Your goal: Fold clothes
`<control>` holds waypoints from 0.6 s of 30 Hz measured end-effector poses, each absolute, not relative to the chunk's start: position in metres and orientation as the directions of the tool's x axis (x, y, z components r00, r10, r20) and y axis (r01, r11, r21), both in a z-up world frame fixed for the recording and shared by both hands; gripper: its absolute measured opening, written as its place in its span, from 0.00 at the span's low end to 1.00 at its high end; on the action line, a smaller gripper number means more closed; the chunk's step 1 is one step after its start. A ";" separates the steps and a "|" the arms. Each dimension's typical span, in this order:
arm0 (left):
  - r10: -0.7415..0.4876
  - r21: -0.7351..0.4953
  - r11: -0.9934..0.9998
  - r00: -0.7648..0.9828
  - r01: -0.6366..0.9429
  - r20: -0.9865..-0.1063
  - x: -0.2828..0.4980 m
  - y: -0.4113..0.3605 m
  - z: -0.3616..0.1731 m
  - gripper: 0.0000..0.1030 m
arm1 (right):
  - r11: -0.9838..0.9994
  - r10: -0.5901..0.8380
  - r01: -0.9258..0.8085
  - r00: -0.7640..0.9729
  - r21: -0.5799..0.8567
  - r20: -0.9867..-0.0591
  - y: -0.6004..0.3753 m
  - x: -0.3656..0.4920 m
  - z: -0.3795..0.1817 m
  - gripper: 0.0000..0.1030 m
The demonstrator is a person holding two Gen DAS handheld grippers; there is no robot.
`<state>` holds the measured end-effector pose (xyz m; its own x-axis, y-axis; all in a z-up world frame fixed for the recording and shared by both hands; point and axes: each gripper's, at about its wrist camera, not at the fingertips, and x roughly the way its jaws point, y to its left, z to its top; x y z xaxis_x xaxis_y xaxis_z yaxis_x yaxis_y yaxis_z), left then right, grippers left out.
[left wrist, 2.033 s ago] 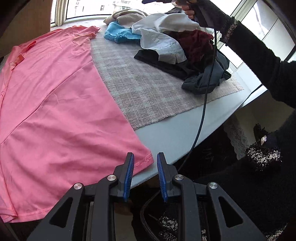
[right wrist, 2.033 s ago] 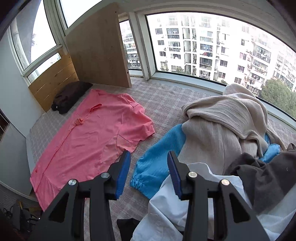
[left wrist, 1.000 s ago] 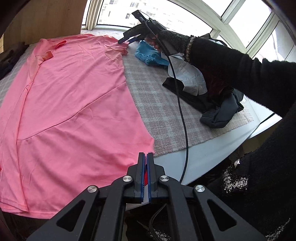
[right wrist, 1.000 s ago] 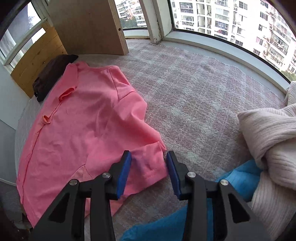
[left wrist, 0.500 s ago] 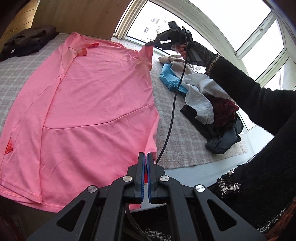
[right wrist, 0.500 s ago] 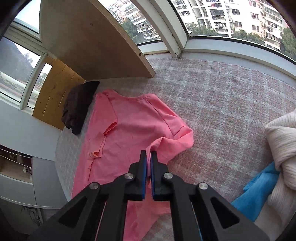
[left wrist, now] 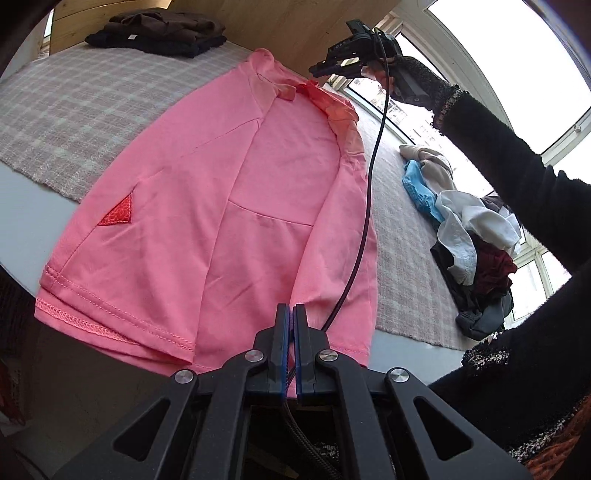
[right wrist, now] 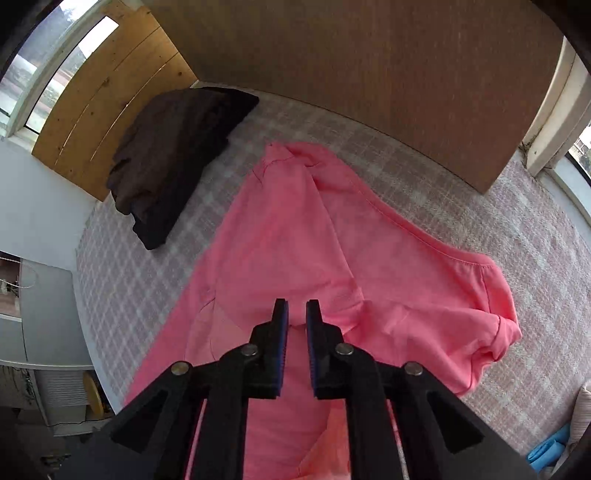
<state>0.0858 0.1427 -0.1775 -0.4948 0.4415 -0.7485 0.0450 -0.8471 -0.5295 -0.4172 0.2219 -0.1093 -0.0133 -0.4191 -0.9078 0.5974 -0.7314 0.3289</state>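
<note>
Left tongs (left wrist: 290,314) (closed) on shirt hem (left wrist: 221,221)

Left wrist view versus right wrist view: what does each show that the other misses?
Only the left wrist view: the unfolded pile, the person's sleeve, and the left gripper shut on the pink shirt's hem. Only the right wrist view: the right gripper, jaws opening over the folded-in sleeve. Both: the pink shirt, dark stack, checked mat.
</note>
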 end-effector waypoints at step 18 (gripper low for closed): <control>0.473 -0.531 -0.847 -0.473 -0.012 -0.743 0.091 0.145 -0.174 0.01 | -0.758 -0.385 0.554 0.046 0.344 -0.922 0.308 -0.358 -0.141 0.02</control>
<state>0.0912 0.1448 -0.1737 -0.4733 0.4726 -0.7434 -0.0124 -0.8474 -0.5308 -0.3583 0.3083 -0.1414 0.0460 -0.3848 -0.9219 0.5541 -0.7581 0.3440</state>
